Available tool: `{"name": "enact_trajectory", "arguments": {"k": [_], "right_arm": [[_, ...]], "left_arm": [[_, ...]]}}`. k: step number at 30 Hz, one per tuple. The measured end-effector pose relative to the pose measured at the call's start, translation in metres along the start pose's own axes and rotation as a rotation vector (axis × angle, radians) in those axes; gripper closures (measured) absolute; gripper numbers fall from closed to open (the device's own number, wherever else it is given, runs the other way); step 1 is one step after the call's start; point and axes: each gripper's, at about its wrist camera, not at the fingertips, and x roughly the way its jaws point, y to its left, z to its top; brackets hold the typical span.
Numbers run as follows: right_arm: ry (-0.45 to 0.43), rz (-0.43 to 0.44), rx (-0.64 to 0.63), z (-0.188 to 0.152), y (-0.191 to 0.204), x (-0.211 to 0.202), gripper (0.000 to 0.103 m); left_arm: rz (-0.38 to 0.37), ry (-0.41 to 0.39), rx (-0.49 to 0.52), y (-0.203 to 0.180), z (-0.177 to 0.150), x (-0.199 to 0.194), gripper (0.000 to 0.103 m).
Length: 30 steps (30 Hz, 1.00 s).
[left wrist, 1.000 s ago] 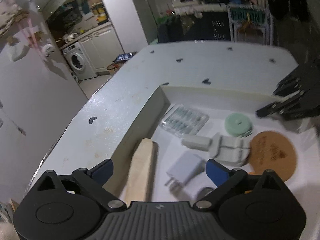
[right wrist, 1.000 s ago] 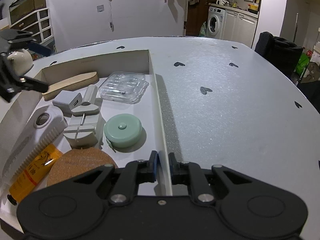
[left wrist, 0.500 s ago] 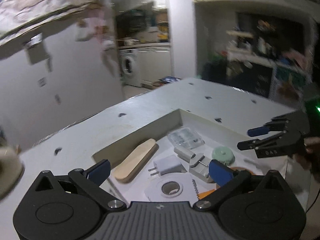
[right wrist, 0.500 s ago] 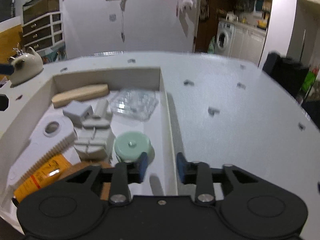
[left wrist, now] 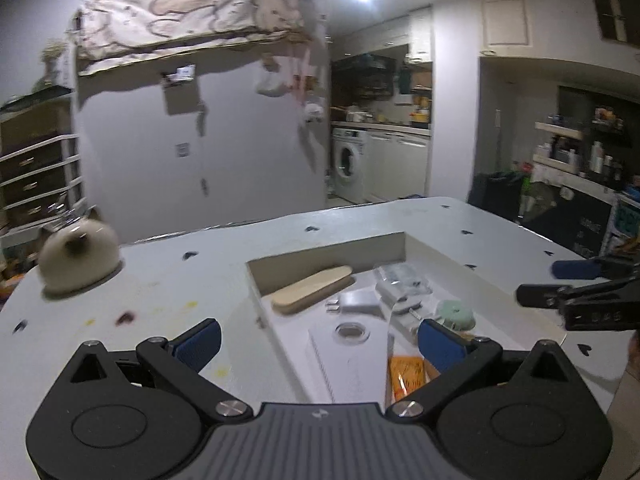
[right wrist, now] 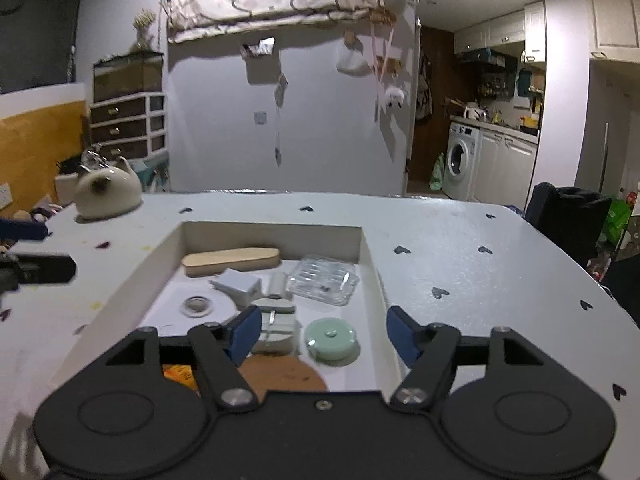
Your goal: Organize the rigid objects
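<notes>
A shallow white box (right wrist: pixel 370 264) on the table holds several rigid objects: a wooden piece (right wrist: pixel 230 261), a white charger (right wrist: pixel 236 286), a clear plastic case (right wrist: pixel 324 285), a mint round tape measure (right wrist: pixel 330 338), a cork coaster (right wrist: pixel 280 372), a white comb-like tool (left wrist: pixel 344 344) and an orange tube (left wrist: pixel 404 372). My left gripper (left wrist: pixel 318 338) is open and empty above the box's near left corner. My right gripper (right wrist: pixel 323 334) is open and empty above the box's near edge; it also shows in the left wrist view (left wrist: pixel 560 282).
A cream cat-shaped teapot (right wrist: pixel 107 194) stands on the table's far left, also in the left wrist view (left wrist: pixel 78 256). The grey table (right wrist: pixel 460 280) has small heart marks. A black bag (right wrist: pixel 568 216) sits past the right edge. A wall stands behind the table.
Both grippers have pulled back and risen away from the box. The right gripper has opened from shut. The left gripper stays open.
</notes>
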Motion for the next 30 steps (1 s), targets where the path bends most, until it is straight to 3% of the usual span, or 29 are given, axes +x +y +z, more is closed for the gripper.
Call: {"name": "enact_trajectory", "arguments": {"k": [6, 16, 23, 30], "right_arm": [[-0.054, 0.017, -0.014, -0.013, 0.01, -0.038, 0.017], [-0.127, -0.04, -0.006, -0.033, 0.014, -0.088, 0.008], [-0.156, -0.032, -0.014, -0.044, 0.02, -0.102, 0.0], [-0.175, -0.045, -0.014, -0.048, 0.023, -0.105, 0.0]], "left_arm": [[0.055, -0.047, -0.049, -0.009, -0.025, -0.034, 0.0], [0.113, -0.058, -0.119, -0.015, -0.043, -0.067, 0.0], [0.154, -0.057, -0.123, -0.019, -0.053, -0.081, 0.0], [0.174, -0.041, -0.151, -0.017, -0.061, -0.089, 0.0]]}}
